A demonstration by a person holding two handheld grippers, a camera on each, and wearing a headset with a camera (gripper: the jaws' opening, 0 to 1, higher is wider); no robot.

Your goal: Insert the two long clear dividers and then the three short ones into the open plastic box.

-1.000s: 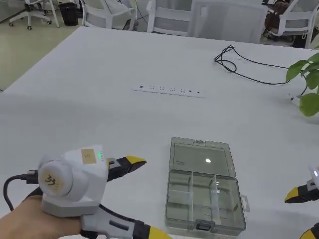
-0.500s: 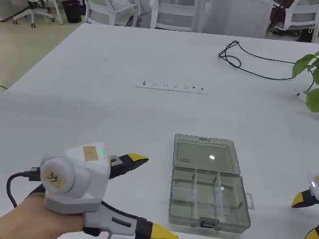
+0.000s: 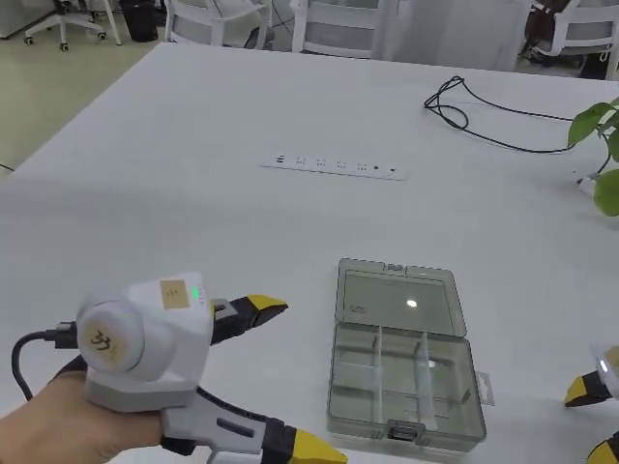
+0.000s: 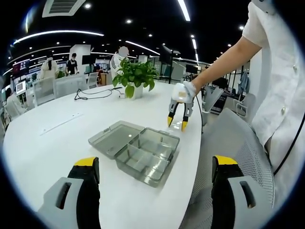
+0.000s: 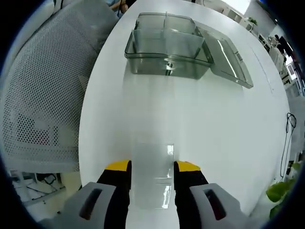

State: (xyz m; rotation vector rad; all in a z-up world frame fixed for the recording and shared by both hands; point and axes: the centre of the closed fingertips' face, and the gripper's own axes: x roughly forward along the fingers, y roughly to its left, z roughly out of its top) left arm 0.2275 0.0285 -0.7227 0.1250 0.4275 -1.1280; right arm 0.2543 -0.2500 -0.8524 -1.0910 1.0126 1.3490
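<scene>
The clear plastic box (image 3: 332, 389) lies open near the table's front edge, its lid (image 3: 398, 298) folded flat behind it. Clear dividers stand inside it, two long ones (image 3: 378, 372) running front to back with short ones across. My left gripper (image 3: 292, 379) sits left of the box with its jaws wide open and empty. In the left gripper view the box (image 4: 143, 174) lies just ahead of that gripper (image 4: 155, 167). My right gripper (image 3: 592, 420) hovers right of the box, jaws a narrow gap apart. In its own view the right gripper (image 5: 152, 167) has only glare on the table between its jaws, and the box (image 5: 162, 67) is farther ahead.
A white power strip (image 3: 334, 166) lies mid-table. A black cable (image 3: 455, 106) coils at the far right beside a potted plant (image 3: 604, 155). Office chairs stand beyond the far edge. A mesh chair (image 5: 43, 86) is just off the table's near edge.
The head camera has shifted slightly. Neither the grippers nor the box have visibly moved on the table.
</scene>
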